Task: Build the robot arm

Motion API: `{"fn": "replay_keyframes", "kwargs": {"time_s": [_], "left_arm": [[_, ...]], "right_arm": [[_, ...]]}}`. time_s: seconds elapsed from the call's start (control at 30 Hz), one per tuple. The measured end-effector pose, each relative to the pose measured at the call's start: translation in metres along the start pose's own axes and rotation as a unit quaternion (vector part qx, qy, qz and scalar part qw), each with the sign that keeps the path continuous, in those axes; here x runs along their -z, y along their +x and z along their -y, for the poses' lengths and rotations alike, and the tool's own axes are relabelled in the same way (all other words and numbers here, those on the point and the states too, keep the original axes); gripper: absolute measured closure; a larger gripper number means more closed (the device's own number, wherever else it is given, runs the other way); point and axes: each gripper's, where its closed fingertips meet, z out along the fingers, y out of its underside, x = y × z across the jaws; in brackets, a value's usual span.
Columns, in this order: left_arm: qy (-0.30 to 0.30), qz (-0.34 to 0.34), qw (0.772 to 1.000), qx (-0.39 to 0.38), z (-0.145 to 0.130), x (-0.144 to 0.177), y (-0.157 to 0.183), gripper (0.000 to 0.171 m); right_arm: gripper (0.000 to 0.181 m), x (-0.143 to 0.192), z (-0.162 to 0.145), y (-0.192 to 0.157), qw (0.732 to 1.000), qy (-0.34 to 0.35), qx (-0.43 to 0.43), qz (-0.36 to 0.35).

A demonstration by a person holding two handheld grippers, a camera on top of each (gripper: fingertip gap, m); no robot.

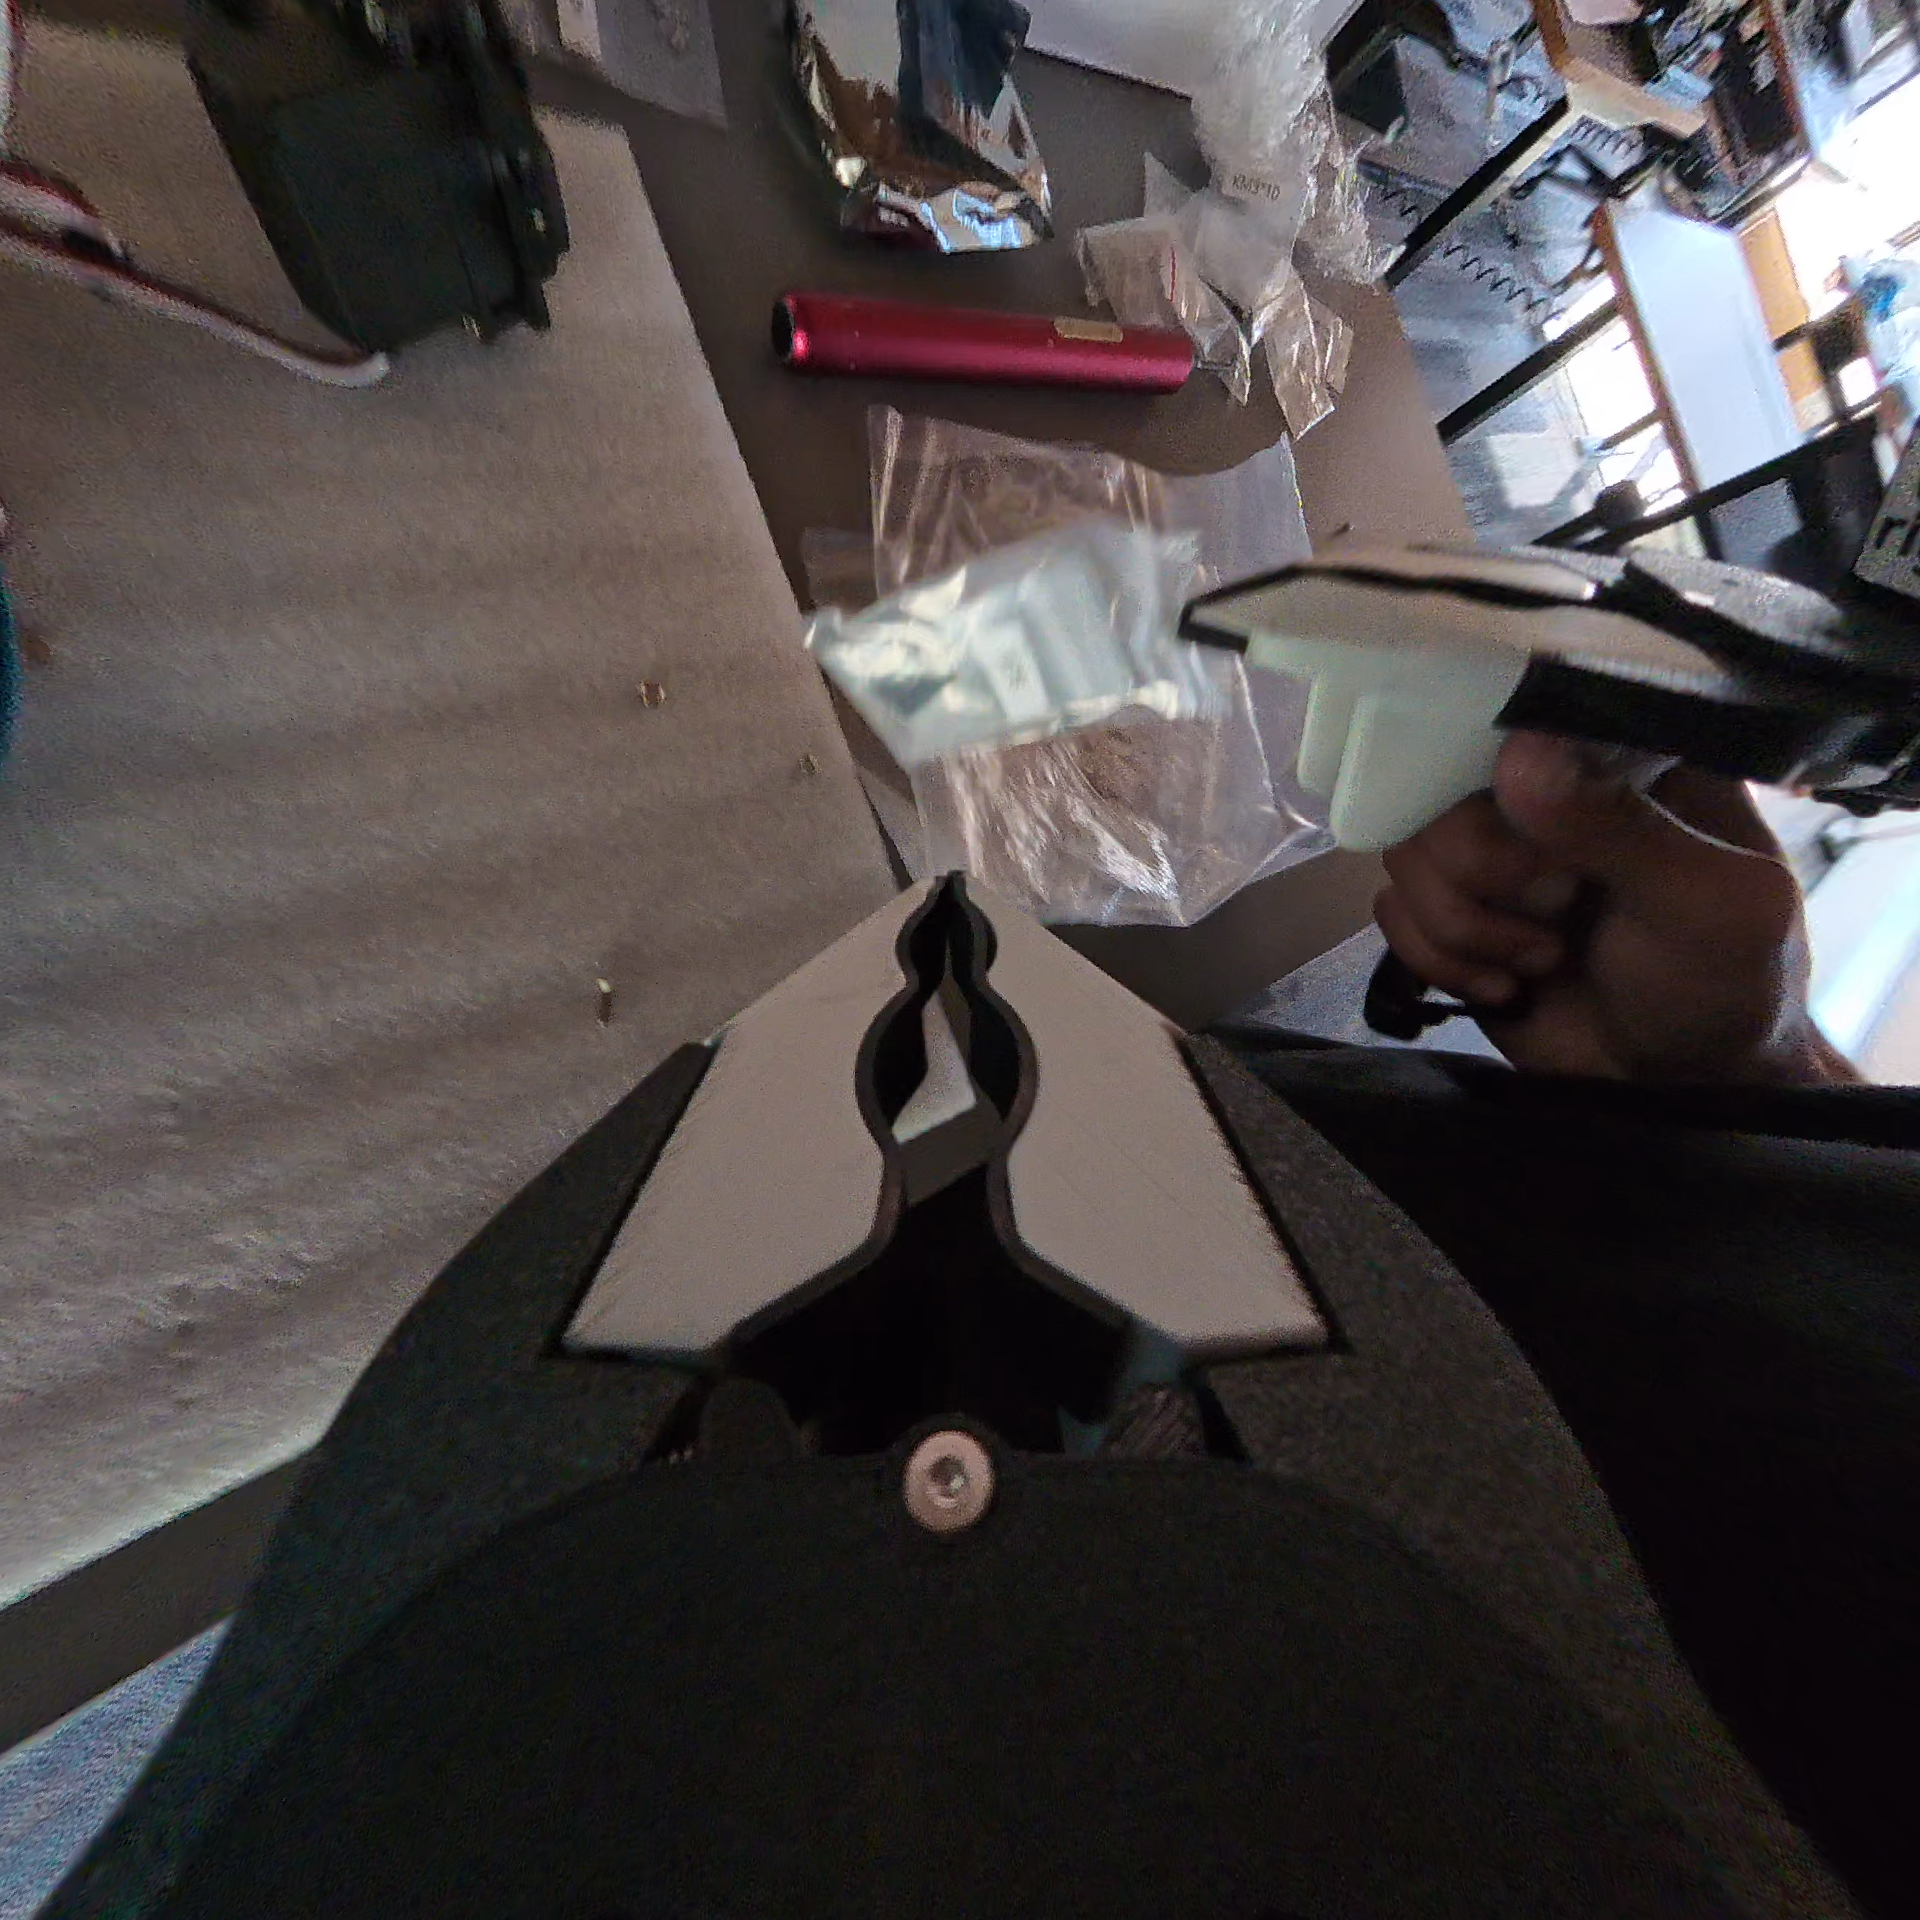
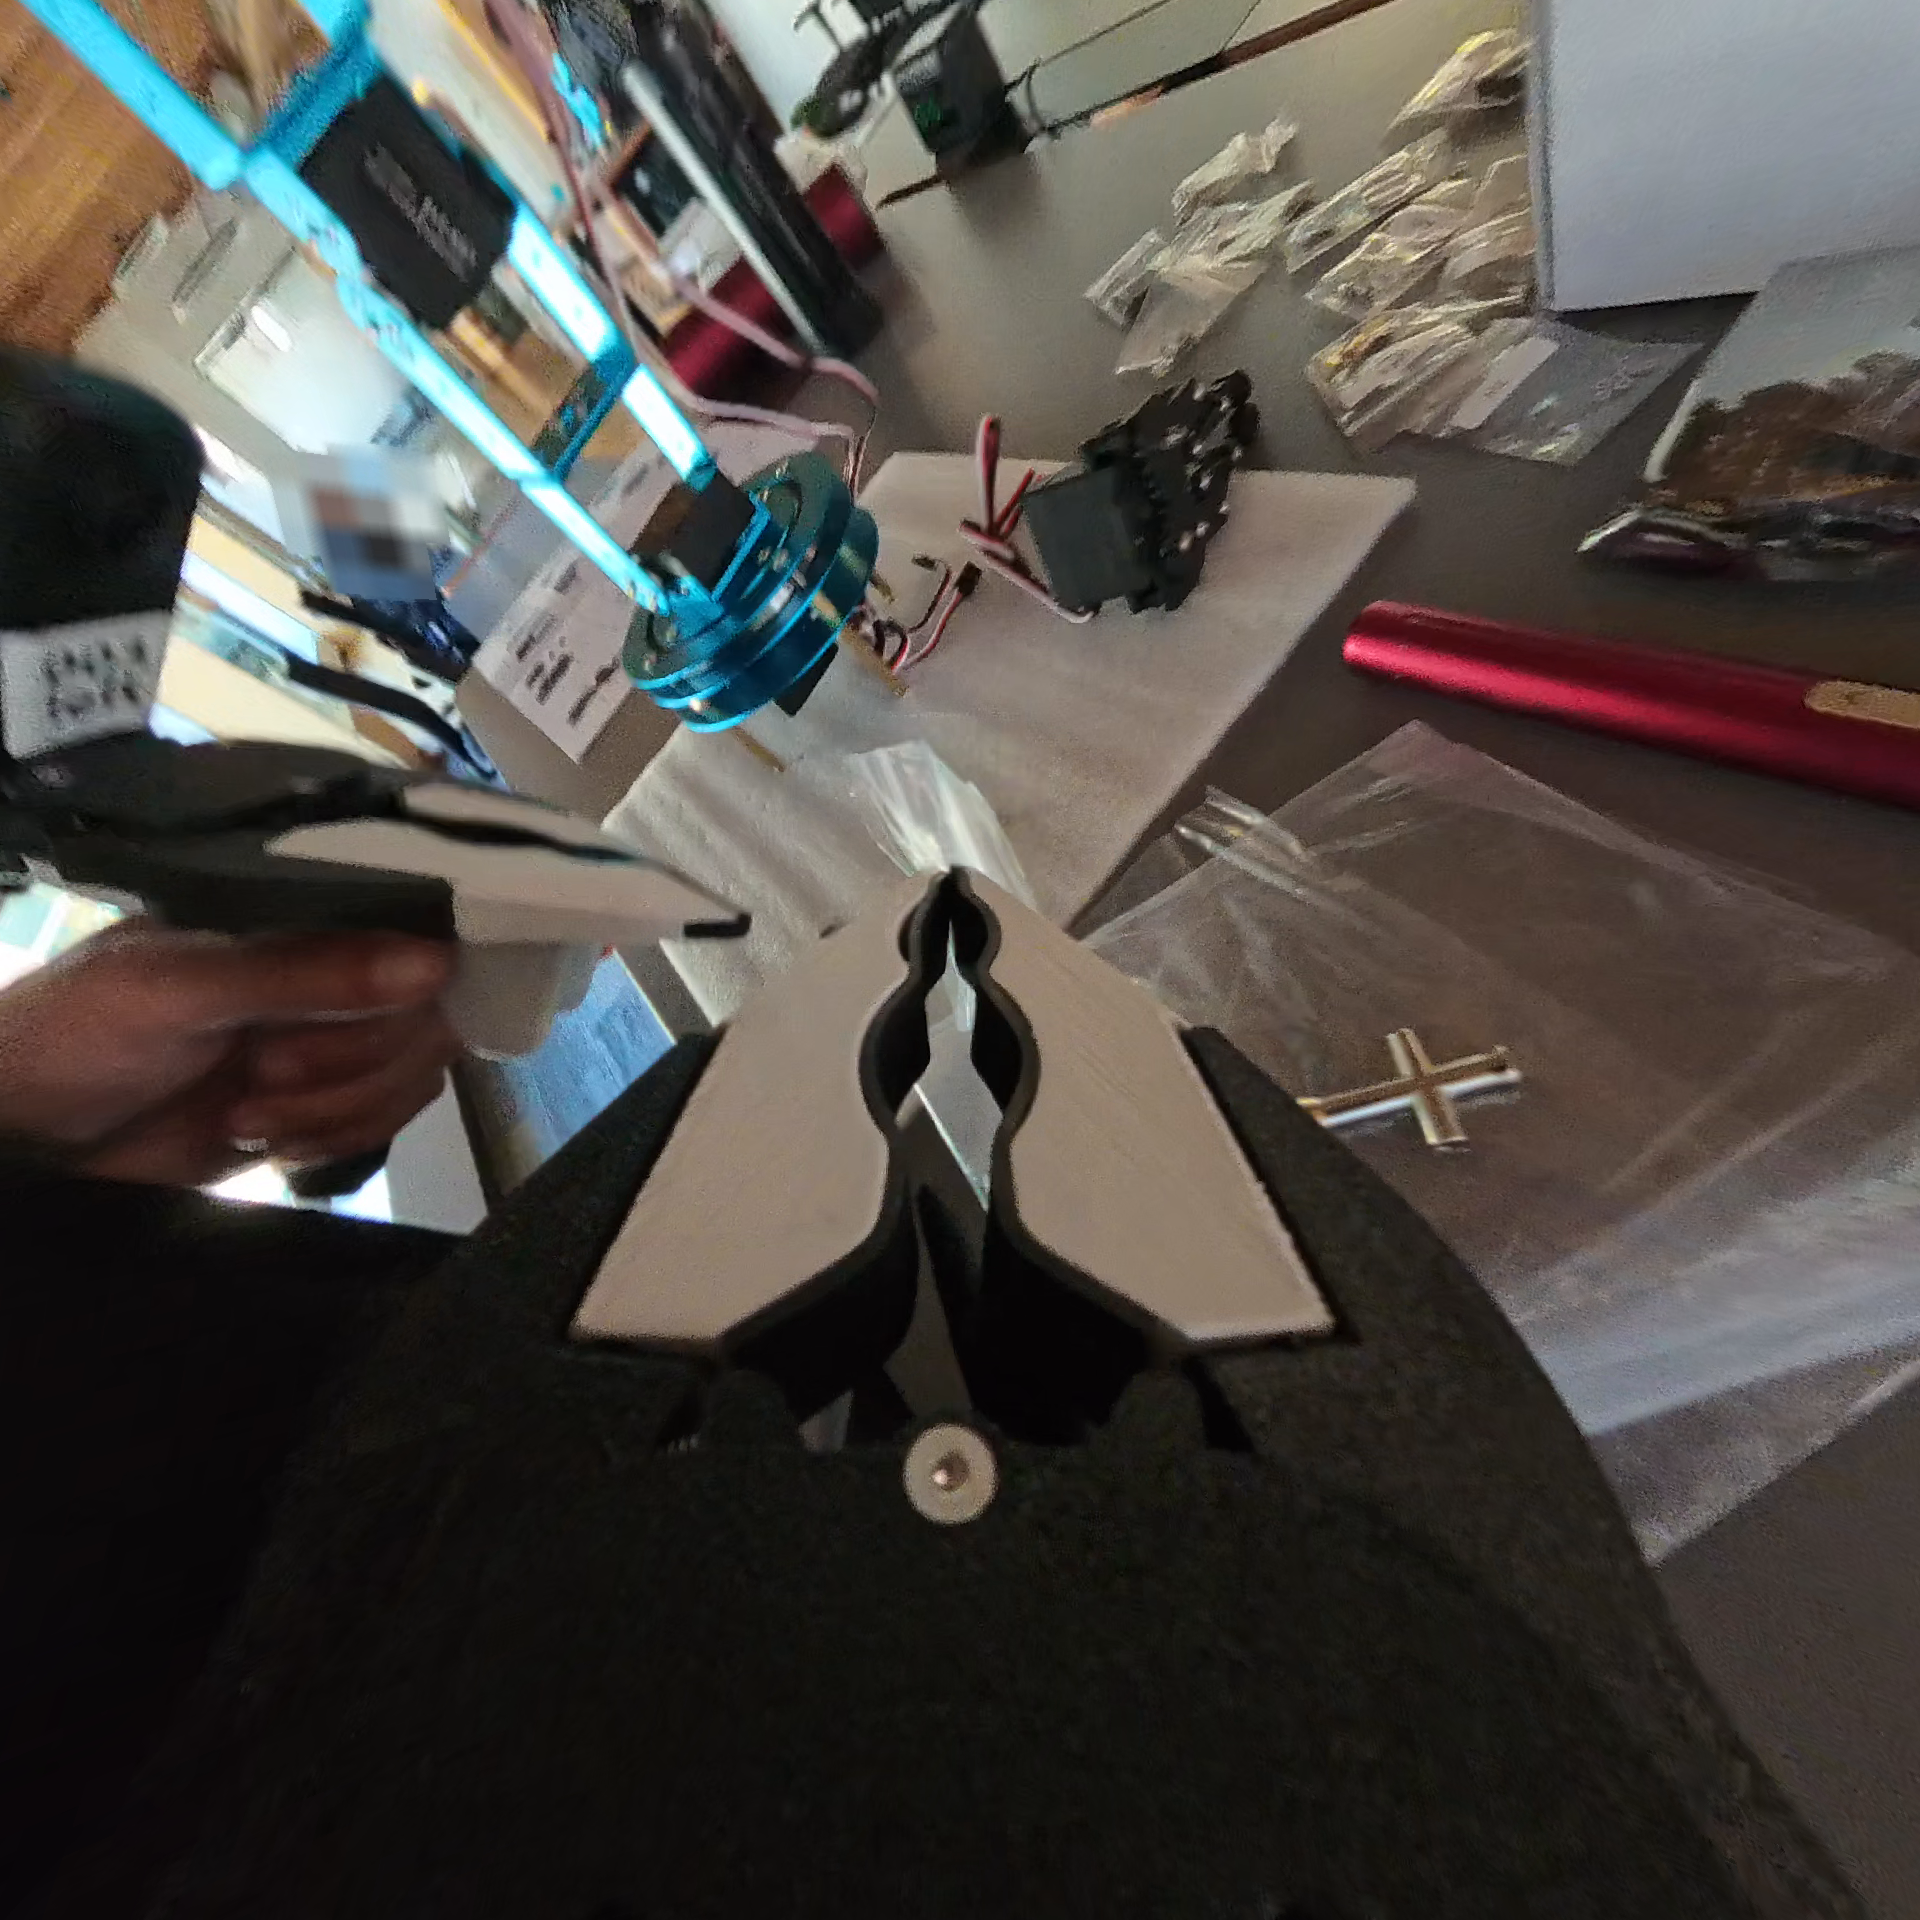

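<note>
L gripper [image 1: 948, 914]: jaws together, nothing btwn them as far as I can see. It sits low, tip over the table edge where the white foam mat [image 1: 364, 675] meets the dark top.

R gripper [image 2: 951, 914]: jaws clamped on a small clear bag [image 1: 1008, 644] of light-coloured parts. It's pinched at one corner only and hangs in the air, ahead of L's tip and a bit to its right. It's above the big flat clear bag [image 1: 1195, 499] lying on the table. Frames are blurry w/ motion, so I can't tell how deep the pinch goes.

Risks as I judge them:
- Corner grip on slick plastic: the bag could slide out, esp. if swung fast. The contents weigh on the free end.
- The 2 grippers are close. From R's cam, L's tip is just beside R's, on its left. They could knock together, or L could nudge the bag loose.
- A drop would land on the big bag, where a small metal cross piece [image 2: 1423, 1086] lies right of R. Clear on clear would be hard to find again.
- Beyond R's tip, on the mat: a blue metal base [image 2: 748, 613] w/ loose wires, and a black servo [image 2: 1143, 520]. Reaching too far fwd could snag them.
- The red tube [image 1: 982, 343], farther out, might roll if bumped.
</note>
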Motion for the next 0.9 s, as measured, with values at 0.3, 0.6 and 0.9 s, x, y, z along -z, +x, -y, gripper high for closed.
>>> {"fn": "replay_keyframes", "kwargs": {"time_s": [0.3,0.6,0.9], "left_arm": [[0.065,-0.121,0.990,-0.020,0.033,-0.018,0.043,0.145],[0.145,-0.272,0.950,0.052,0.057,-0.002,0.062,0.148],[0.157,-0.265,0.950,0.050,0.056,0.003,0.057,0.169]], "right_arm": [[0.181,0.002,0.011,-0.013,0.983,0.032,-0.143,0.109],[0.181,0.005,0.015,-0.043,0.961,0.028,-0.181,0.206],[0.181,0.004,0.018,-0.052,0.964,0.029,-0.154,0.216]]}}
